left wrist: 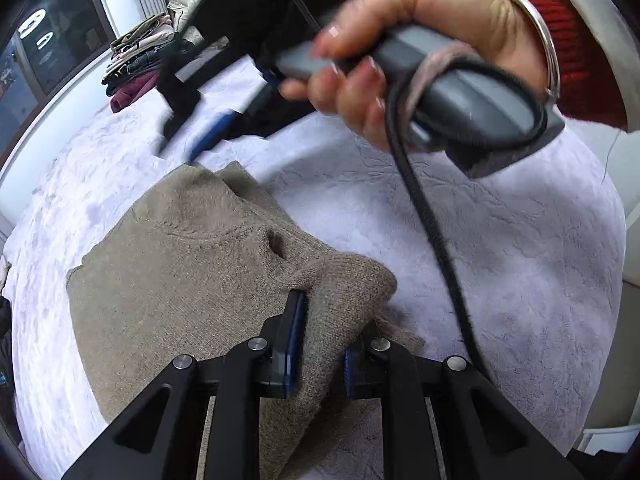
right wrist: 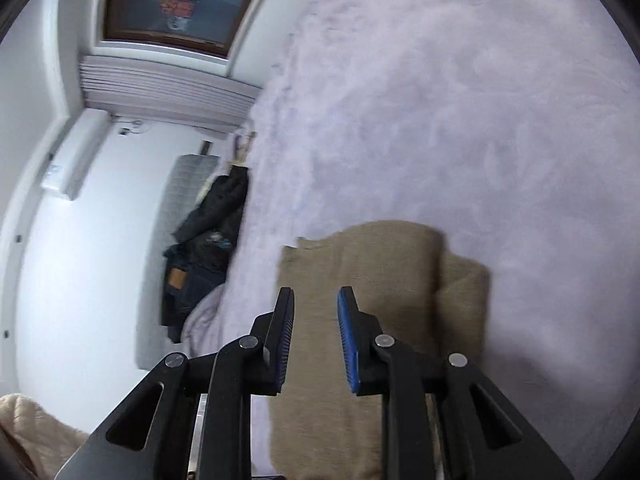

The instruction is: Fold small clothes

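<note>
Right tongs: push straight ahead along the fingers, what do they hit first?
Probably the beige knit garment, lying right ahead of the open right tongs, with the white bedcover beyond. Depth is unclear.

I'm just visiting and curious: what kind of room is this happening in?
Most likely a bedroom: the beige sweater lies on a pale fluffy bed cover, with a stack of folded clothes behind and a window.

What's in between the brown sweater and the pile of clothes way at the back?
Only bare white blanket in the left wrist view, between the sweater and the clothes pile.
</note>
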A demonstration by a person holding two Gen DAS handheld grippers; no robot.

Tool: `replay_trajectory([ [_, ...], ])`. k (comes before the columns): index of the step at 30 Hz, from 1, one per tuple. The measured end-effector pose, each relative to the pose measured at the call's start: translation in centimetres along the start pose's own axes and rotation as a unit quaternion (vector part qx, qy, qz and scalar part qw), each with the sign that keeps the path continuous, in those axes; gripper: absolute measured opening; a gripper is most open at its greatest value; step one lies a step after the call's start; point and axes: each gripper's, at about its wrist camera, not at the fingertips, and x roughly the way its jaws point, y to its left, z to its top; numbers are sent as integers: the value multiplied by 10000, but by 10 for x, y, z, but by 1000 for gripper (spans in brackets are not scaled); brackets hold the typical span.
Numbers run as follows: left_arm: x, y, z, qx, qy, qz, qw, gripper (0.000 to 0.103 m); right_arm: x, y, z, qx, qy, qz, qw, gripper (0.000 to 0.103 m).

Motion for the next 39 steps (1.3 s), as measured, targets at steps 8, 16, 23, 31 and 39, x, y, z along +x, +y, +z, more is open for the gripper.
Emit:
replay_trajectory([
  [8, -36, 35, 1, -598, -161, -72, 9981, 77, -9, -21, -17, 417, -101, -401, 9983, 33],
  [16, -53, 108, -9, -1610, 19, 353, 9863, 77, 18, -1, -21, 77, 480, -893, 9948, 13],
  [23, -24, 203, -40, -2989, 698, 729, 9489, 77, -7, 11, -46, -105, 376, -1500, 9879, 18],
  [31, -17, 232, -73, -3662, 889, 438, 9252, 77, -51, -2, -141, 874, 699, -833, 9902, 68],
  [39, -13, 225, -62, -3607, 921, 320, 9276, 77, -32, -10, -167, 1569, 284, 50, 9872, 62],
])
